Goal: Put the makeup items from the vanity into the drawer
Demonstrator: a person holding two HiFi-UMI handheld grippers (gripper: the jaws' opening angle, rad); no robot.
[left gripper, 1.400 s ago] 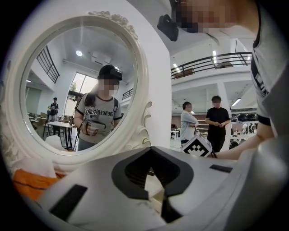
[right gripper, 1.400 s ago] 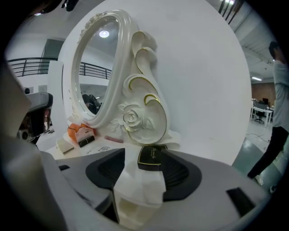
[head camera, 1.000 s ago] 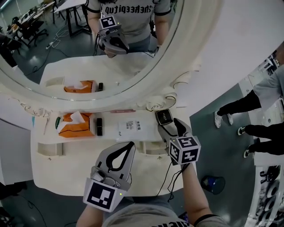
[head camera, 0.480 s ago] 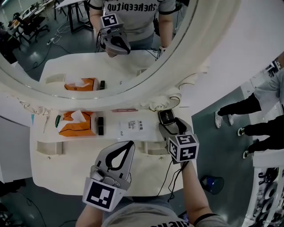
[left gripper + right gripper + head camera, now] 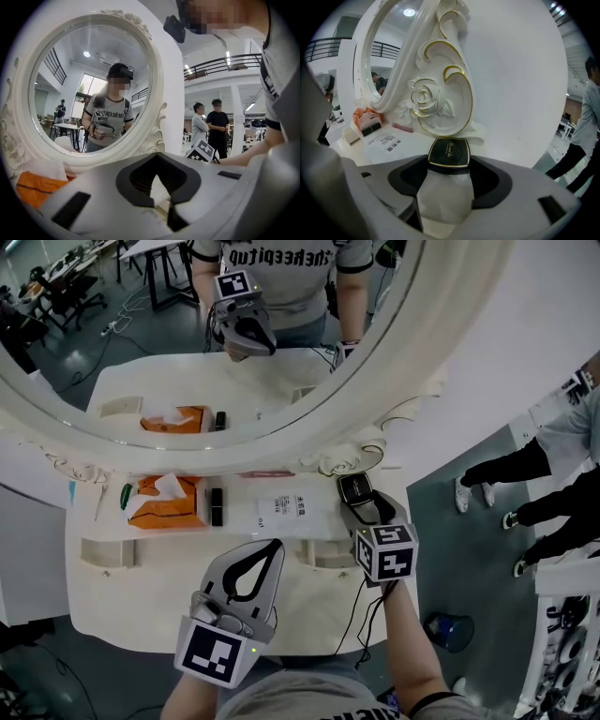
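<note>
A black compact with a gold rim (image 5: 352, 487) (image 5: 449, 152) lies on the white vanity top (image 5: 169, 592), at the foot of the mirror frame. My right gripper (image 5: 362, 508) (image 5: 449, 168) reaches at it with its jaws wide and closing; the compact's near edge sits between the fingertips, and the pads do not press it. My left gripper (image 5: 277, 546) (image 5: 157, 157) hovers over the front of the vanity, shut and empty. A white sachet (image 5: 284, 510), a black lipstick (image 5: 216, 506) and a thin pink stick (image 5: 260, 474) lie further left.
An orange tissue pack (image 5: 165, 504) and a green pen (image 5: 125, 496) sit at the left of the vanity. The oval mirror (image 5: 187, 324) rises behind. Two shallow recesses (image 5: 105, 552) mark the front. People stand on the floor to the right (image 5: 525, 465).
The right gripper has crept slightly forward onto the compact. The left gripper has stayed where it was.
</note>
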